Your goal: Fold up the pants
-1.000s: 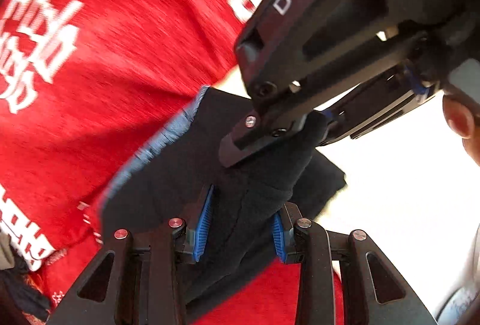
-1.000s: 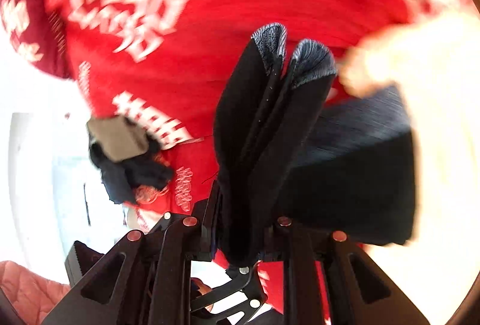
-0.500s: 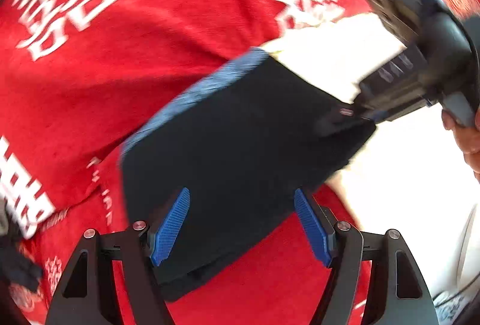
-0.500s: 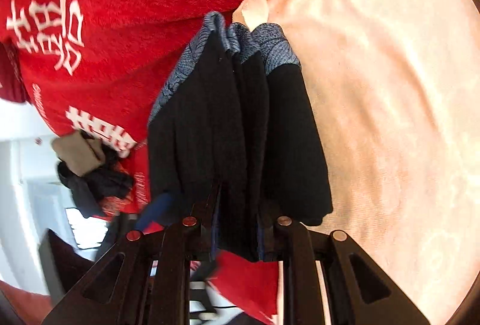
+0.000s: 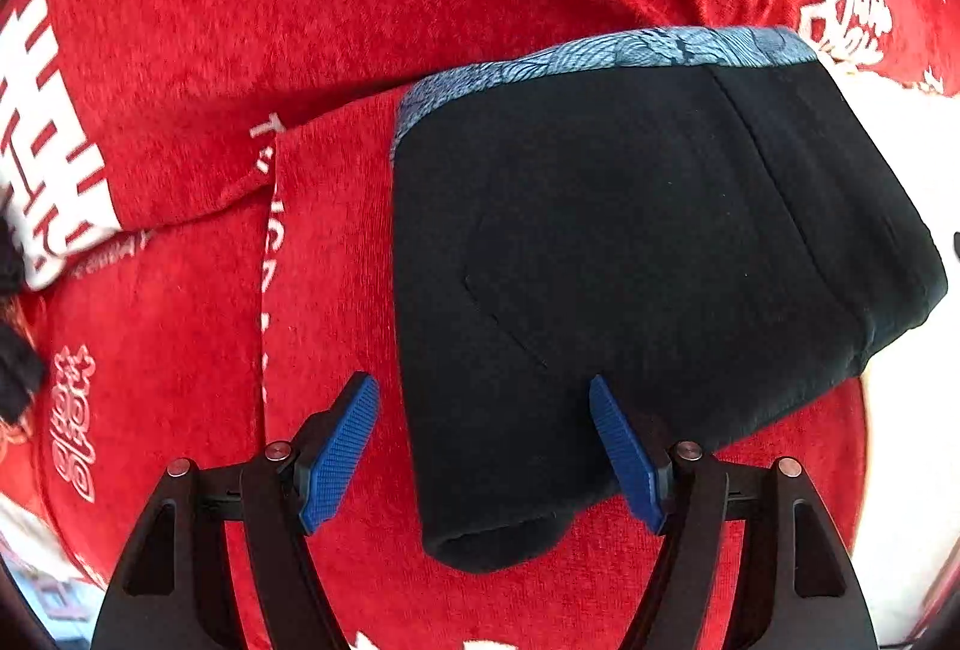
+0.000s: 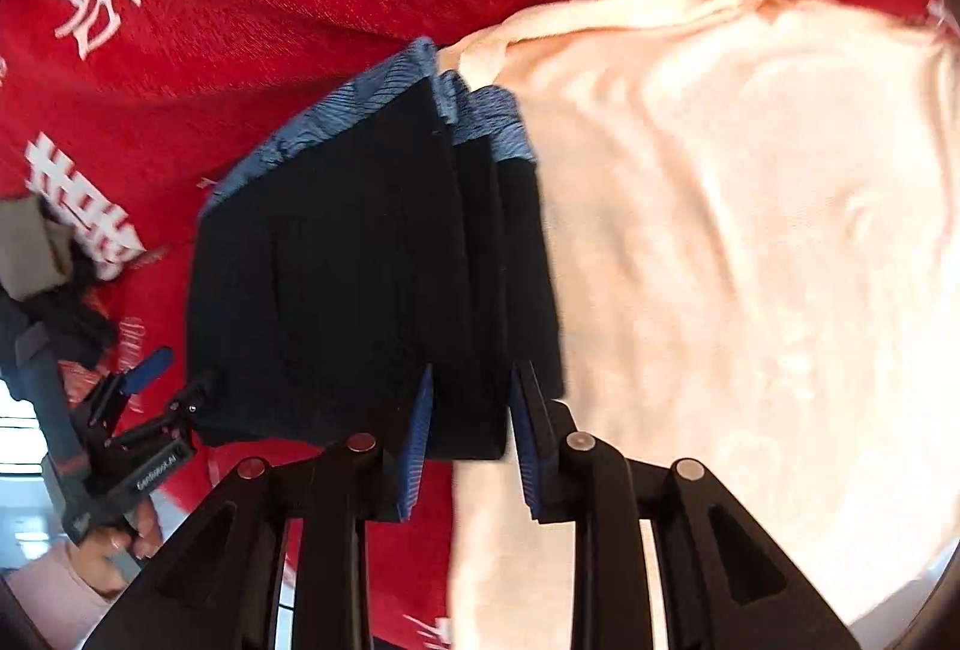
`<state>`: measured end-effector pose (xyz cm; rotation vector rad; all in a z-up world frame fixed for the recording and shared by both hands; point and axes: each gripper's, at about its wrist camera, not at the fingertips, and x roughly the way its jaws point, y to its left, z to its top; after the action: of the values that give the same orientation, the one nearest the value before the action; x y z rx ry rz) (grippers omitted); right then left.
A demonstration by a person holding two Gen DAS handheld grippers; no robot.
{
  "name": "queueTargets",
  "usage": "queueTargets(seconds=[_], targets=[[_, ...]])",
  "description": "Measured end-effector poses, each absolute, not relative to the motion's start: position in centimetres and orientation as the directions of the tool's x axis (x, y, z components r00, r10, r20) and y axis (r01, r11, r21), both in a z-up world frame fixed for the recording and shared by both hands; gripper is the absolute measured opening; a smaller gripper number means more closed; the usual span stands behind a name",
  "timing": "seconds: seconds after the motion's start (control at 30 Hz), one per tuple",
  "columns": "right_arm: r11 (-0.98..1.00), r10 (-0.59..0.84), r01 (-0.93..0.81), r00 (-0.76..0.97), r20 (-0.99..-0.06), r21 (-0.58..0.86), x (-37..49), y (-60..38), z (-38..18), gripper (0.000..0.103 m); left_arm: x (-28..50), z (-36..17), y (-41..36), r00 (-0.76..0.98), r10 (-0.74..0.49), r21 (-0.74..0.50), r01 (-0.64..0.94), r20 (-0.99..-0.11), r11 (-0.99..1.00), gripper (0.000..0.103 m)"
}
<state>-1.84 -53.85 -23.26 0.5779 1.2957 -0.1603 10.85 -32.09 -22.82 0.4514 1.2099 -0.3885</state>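
The left gripper (image 5: 483, 446) has its blue-padded fingers (image 5: 339, 449) spread wide apart, straddling the near edge of the folded black pants (image 5: 630, 260) without pinching them. The right gripper (image 6: 471, 440) has its fingers (image 6: 414, 446) slightly apart around a folded edge of the pants (image 6: 360, 260); whether they pinch it is unclear. The pants, blue patterned waistband (image 5: 600, 53) on the far side, lie on a red cloth (image 5: 240, 50) with white characters, partly over a cream garment (image 6: 750, 260).

Red cloth (image 5: 372, 20) (white print) carries black pants (image 5: 630, 254), cream garment (image 6: 750, 242).
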Motion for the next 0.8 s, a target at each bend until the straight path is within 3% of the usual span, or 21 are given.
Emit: queueTargets(seconds=[0.2, 0.43, 0.8], targets=[[0.853, 0.195, 0.396, 0.363, -0.911, 0.340, -2.3, -51.8, -20.0, 0.027, 10.9, -22.2, -32.3, 0.278, -0.063, 0.082, 0.481, -0.958, 0.873, 0.074], [0.861, 0.167, 0.435, 0.246, -0.955, 0.263, -0.2, -49.7, -24.5, 0.027, 11.1, -21.7, -31.0, 0.148, -0.118, -0.041, 0.442, -0.982, 0.896, 0.074], [0.833, 0.118, 0.511, 0.215, -0.969, 0.214, -0.5, -47.8, -24.1, 0.030, 11.4, -20.3, -29.1, 0.089, -0.109, -0.055, 0.468, -0.990, 0.882, 0.074]])
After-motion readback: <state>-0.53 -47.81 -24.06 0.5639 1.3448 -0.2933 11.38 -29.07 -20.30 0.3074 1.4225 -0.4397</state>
